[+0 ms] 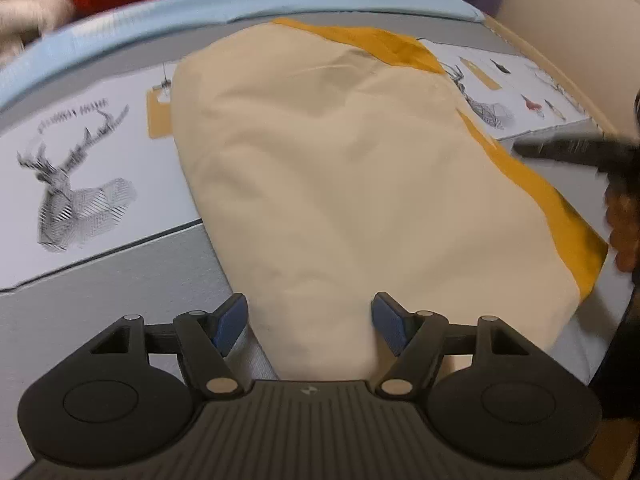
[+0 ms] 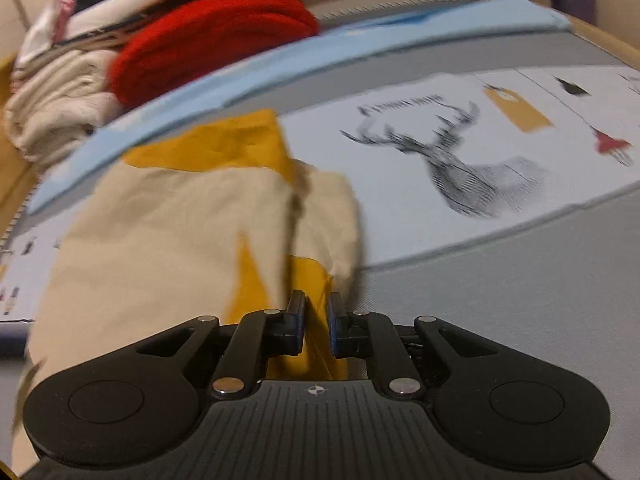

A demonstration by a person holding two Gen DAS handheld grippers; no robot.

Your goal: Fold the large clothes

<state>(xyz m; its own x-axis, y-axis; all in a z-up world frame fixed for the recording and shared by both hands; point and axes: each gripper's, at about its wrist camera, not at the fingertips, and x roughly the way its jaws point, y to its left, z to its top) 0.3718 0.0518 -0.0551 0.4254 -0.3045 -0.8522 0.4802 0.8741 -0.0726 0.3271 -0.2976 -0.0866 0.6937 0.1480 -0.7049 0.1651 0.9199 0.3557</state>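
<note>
The cream-and-mustard garment (image 1: 320, 184) lies folded lengthwise across the grey bed cover (image 1: 120, 300), right over the white printed panel with the stag drawing (image 1: 76, 196), and that stag sits just to the garment's left in the left wrist view. The left gripper (image 1: 310, 322) hangs over the near end of the garment, its blue-padded fingers (image 1: 230, 320) spread wide to either side of the cream cloth, gripping nothing. Along the garment's right edge runs a mustard band (image 1: 560, 216), and just beyond it the dark, blurred shape of the other tool (image 1: 576, 152) comes in from the right, with a bit of a hand (image 1: 624, 232) behind it. Over on the right wrist view, the right gripper (image 2: 317, 320) has its fingers drawn in narrow, pinching a mustard fold (image 2: 316, 280) of the garment between them, and the cloth bunches up cream and mustard ahead of it. Here a stag print (image 2: 464, 168) lies off to the garment's right. Beyond the garment, a pale blue sheet (image 2: 256, 76) runs across the bed, and behind that sits a red knit (image 2: 216, 40) beside a heap of cream and white clothes (image 2: 56, 92).
</note>
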